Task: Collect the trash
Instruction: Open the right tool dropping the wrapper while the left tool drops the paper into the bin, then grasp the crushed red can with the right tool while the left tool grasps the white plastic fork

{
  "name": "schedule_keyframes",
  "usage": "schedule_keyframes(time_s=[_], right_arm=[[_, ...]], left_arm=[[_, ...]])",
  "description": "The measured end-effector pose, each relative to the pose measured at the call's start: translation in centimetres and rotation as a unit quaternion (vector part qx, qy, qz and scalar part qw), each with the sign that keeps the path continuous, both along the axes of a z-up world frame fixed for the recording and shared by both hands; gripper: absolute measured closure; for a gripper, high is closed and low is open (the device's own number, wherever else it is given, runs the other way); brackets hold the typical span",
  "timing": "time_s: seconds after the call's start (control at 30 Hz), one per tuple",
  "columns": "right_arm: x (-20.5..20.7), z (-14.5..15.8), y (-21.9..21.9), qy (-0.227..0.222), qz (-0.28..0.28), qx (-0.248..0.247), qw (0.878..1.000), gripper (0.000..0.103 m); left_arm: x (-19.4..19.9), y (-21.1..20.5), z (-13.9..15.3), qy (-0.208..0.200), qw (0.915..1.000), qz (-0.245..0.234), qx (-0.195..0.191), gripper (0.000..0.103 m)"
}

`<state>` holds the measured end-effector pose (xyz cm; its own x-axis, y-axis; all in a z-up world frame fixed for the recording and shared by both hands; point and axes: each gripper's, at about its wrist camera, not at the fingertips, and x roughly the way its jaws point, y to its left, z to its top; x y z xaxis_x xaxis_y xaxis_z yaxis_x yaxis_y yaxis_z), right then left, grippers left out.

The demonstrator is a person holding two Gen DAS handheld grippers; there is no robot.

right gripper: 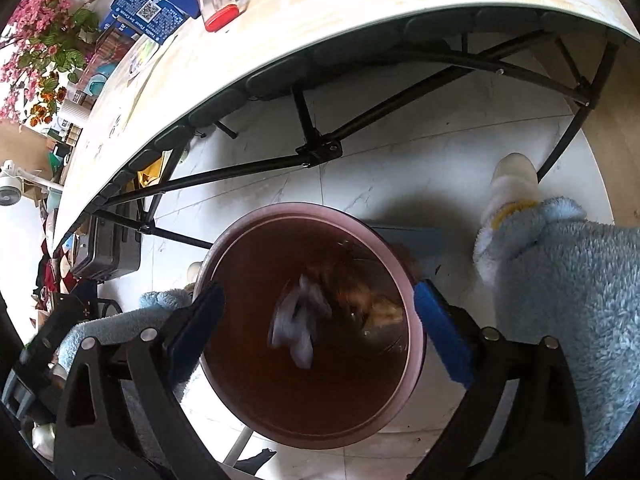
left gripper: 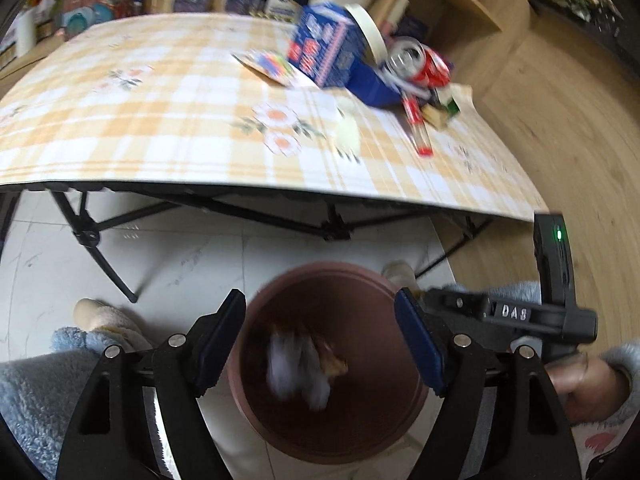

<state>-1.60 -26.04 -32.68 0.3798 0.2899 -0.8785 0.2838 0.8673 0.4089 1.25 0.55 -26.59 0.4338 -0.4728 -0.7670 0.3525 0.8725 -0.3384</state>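
Observation:
A round brown bin [left gripper: 280, 420] stands on the white tiled floor below the table edge. A blurred white crumpled paper [left gripper: 296, 368] shows inside its mouth beside brownish scraps [left gripper: 332, 360]. My left gripper [left gripper: 320, 300] hangs open over the bin, its blue pads [left gripper: 420, 344] touching nothing. In the right wrist view the same bin [right gripper: 412, 292] holds the blurred paper [right gripper: 298, 320], and my right gripper [right gripper: 320, 288] is open above it with nothing between its fingers. More trash lies on the table: a blue carton [left gripper: 324, 48], a crushed red can [left gripper: 420, 64] and a red-capped tube [left gripper: 418, 128].
The folding table [left gripper: 120, 120] has a yellow checked cloth and black legs [right gripper: 312, 136] reaching toward the bin. A tape roll [left gripper: 370, 30] leans on the carton. The person's slippered feet [left gripper: 92, 316] [right gripper: 514, 184] stand on either side of the bin. A grey case [right gripper: 104, 248] sits under the table.

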Motion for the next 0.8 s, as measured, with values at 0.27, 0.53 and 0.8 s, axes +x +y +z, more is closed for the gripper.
schedule_keyframes(time_s=[0.27, 0.53, 0.8], right_arm=[[0.0, 0.3, 0.3, -0.007, 0.009, -0.012, 1.000, 0.008], [-0.3, 1.7, 1.2, -0.034, 0.022, -0.038, 0.998, 0.008], [-0.6, 4.3, 1.5, -0.082, 0.029, -0.059, 0.995, 0.008]], left_arm=[[0.3, 2.3, 1.0, -0.029, 0.9977, 0.059, -0.016, 0.027], [-0.3, 3.9, 2.4, -0.073, 0.9924, 0.098, -0.014, 0.025], [-1.3, 2.8, 3.7, -0.115, 0.9895, 0.088, 0.005, 0.024]])
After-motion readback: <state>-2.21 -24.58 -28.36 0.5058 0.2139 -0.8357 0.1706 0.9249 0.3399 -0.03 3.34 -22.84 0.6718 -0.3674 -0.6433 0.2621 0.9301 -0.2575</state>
